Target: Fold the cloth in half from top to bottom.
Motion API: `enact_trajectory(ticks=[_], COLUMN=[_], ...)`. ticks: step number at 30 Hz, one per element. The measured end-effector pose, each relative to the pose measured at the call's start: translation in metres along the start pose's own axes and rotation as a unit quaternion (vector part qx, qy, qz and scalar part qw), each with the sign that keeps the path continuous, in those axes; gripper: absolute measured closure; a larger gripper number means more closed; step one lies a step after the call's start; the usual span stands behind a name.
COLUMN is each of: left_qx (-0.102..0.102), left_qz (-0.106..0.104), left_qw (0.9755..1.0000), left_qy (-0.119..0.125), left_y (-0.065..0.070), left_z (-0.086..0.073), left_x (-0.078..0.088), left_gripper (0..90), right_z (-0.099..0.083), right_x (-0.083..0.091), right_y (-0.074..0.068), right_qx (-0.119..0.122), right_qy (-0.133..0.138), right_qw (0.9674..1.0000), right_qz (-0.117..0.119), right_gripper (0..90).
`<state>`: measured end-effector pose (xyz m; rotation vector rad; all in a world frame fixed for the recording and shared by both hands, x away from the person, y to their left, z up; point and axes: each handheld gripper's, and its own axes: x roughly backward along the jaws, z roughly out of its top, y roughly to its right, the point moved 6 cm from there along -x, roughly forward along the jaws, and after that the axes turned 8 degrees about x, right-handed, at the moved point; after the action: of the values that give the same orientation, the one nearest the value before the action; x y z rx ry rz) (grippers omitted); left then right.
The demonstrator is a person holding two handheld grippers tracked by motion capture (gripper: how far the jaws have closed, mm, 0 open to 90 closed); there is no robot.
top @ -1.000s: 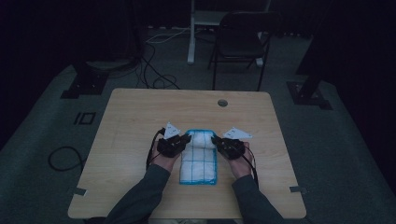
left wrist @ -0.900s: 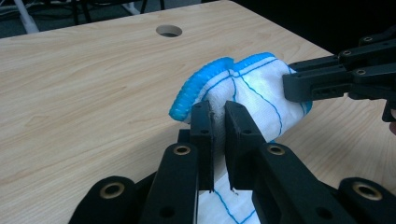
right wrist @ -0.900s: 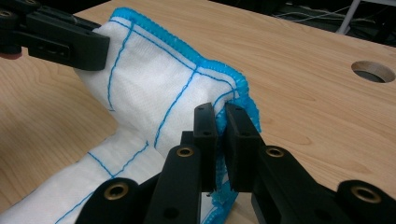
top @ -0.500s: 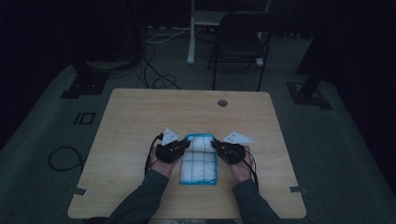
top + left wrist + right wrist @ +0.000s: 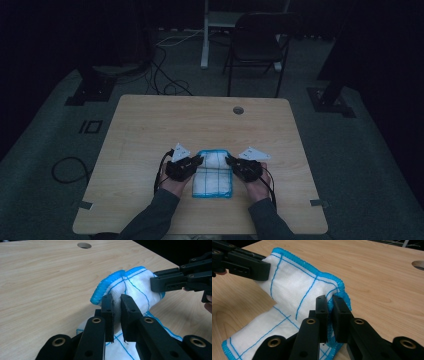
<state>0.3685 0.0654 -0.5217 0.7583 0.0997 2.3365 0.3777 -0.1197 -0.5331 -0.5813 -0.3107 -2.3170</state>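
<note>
A white cloth with blue hem and blue grid lines lies on the wooden table, near the front edge. Its far edge is raised off the wood and bent back. My left gripper is shut on the far left corner; in the left gripper view its jaws pinch a fold of the cloth. My right gripper is shut on the far right corner, where its jaws clamp the cloth at its hem. Each gripper view also shows the other gripper's jaw on the cloth.
A round cable hole sits near the table's far edge. Beyond the table stand a dark folding chair and a white desk leg. Cables lie on the floor at the left.
The cloth's far edge has come up off the table and moved a little toward the person. The left gripper has shifted slightly with it; the right has hardly moved.
</note>
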Motion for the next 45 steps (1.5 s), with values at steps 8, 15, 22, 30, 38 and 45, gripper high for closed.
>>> enact_trajectory(ticks=[8, 15, 22, 30, 38, 45], left_qx=[0.006, 0.013, 0.024, 0.027, 0.016, 0.013], left_qz=[-0.002, 0.010, 0.020, 0.013, 0.001, -0.004], left_qw=[1.0000, 0.9996, 0.9995, 0.9992, 0.9997, 0.9993], left_qy=[0.006, 0.023, 0.003, -0.027, -0.018, -0.035], left_y=[0.001, -0.008, -0.018, -0.018, -0.008, -0.004], left_z=[-0.005, 0.004, -0.002, -0.014, -0.006, -0.015], left_x=[0.010, 0.023, 0.016, 0.003, 0.009, 0.003], left_gripper=[80.2, 80.0, 79.1, 78.9, 78.1, 77.4], right_z=[-0.010, -0.017, -0.021, -0.026, -0.026, -0.030], right_x=[0.001, 0.000, 0.001, 0.003, 0.006, 0.010], right_y=[-0.007, -0.011, -0.015, -0.019, -0.024, -0.029], right_qx=[-0.007, -0.012, -0.013, -0.018, -0.018, -0.015], right_qy=[-0.002, -0.008, -0.011, -0.008, -0.005, -0.007], right_qw=[1.0000, 0.9999, 0.9998, 0.9997, 0.9997, 0.9996], right_qz=[0.003, 0.007, 0.009, 0.011, 0.016, 0.021], right_gripper=[84.6, 84.6, 84.6, 84.5, 84.3, 83.3])
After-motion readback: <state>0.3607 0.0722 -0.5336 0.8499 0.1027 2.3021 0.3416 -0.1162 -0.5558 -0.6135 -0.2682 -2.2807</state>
